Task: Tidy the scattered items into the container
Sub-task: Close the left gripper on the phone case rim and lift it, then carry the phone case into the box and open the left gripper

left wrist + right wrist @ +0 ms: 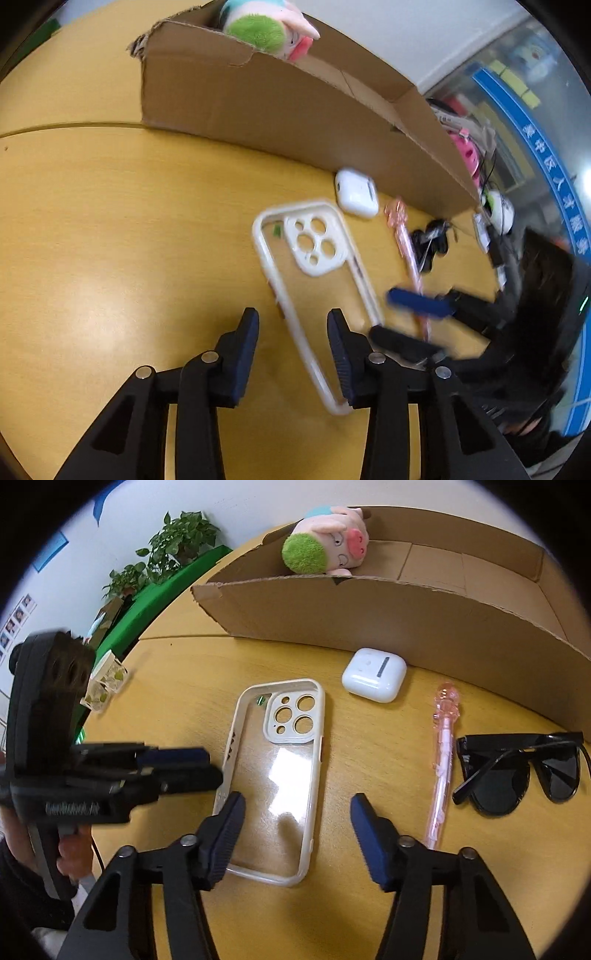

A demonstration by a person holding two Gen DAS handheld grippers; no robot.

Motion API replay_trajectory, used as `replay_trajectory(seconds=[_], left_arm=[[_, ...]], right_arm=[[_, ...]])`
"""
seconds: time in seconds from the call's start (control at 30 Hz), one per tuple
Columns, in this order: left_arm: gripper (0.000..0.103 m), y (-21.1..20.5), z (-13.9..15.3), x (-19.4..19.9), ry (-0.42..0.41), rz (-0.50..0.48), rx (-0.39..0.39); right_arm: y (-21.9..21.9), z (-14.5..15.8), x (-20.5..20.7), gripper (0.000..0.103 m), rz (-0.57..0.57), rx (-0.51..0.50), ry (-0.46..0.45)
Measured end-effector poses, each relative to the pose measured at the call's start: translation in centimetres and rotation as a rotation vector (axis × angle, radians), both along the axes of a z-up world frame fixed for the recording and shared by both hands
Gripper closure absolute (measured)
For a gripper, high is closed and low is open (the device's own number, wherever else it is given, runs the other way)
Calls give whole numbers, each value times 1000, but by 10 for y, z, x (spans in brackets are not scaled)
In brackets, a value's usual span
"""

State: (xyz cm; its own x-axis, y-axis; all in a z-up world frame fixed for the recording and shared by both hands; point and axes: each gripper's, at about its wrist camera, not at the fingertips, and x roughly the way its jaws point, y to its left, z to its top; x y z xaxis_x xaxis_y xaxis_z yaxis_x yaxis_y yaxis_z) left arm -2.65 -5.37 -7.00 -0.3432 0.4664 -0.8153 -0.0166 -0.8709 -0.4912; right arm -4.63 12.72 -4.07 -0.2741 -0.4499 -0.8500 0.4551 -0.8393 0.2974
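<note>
Yellow wood covers the desk (pixel 155 686), with a white wall, potted plants (pixel 173 550) and a green strip behind it on the left. A blue banner (pixel 546 177) with white Chinese characters runs down the far right of the left wrist view; the characters are too blurred to read with confidence. Faint grey lettering on the left gripper's body cannot be made out either.

One open cardboard box (pixel 369 616) stands at the back of the desk. One plush pig (pixel 325 539), pink with a green patch, sits inside its left end.

Four loose items lie on the desk in front of the box: one cream phone case (pixel 277 775) with a clear back, one white earbud case (pixel 373 675) just beside the box wall, one pink pen (pixel 443 760), and one pair of black sunglasses (pixel 517 768) furthest right.

The left gripper (pixel 293 343) hovers with its fingers spread apart, empty, above the lower end of the phone case. The right gripper (pixel 297 834) also has its fingers wide apart and empty, one on either side of the phone case's lower half.
</note>
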Motion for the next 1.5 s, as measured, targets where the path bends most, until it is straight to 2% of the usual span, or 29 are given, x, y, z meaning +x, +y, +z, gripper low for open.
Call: replay_trajectory(seconds=[0.07,0.1,0.17,0.23,0.3,0.43,0.57,0.7,0.8,1.0,1.13,1.23,1.33,1.5], left_arm=[[64,4,2,-6,1,-4,-15],[76,7,2,-8,0,-8,-29],[89,13,1,-11,-3,-8,-72],[92,15,1,-12,-5,0,-88],[92,17,-1,-12,-3,6,-84],[93,23,2,-9,11,7,-129],[94,21,16,-7,37,4,-108],[94,24,45,-7,105,-14,-122],[94,30,74,-16,175,-34,-139],[94,43,147,-54,346,-89,-153],[94,56,181,-85,413,-123,-174],[95,63,203,-111,449,-143,-170],[95,68,222,-138,476,-159,-166],[95,77,242,-181,497,-166,-219]], right_arm=[[-5,-8,0,59,7,28,9],[-5,-7,2,66,7,36,41],[-8,-9,4,82,15,70,65],[-6,-10,5,93,9,93,79],[-2,-11,5,95,5,87,83],[0,-10,6,95,10,91,91],[4,-6,14,95,4,68,96],[14,20,20,96,-25,29,163],[22,50,19,96,-61,-5,238],[36,102,2,96,-112,-23,349],[57,135,-19,96,-166,-58,409],[72,159,-40,96,-202,-68,446],[84,174,-60,96,-225,-82,447],[92,194,-104,96,-262,-105,440]])
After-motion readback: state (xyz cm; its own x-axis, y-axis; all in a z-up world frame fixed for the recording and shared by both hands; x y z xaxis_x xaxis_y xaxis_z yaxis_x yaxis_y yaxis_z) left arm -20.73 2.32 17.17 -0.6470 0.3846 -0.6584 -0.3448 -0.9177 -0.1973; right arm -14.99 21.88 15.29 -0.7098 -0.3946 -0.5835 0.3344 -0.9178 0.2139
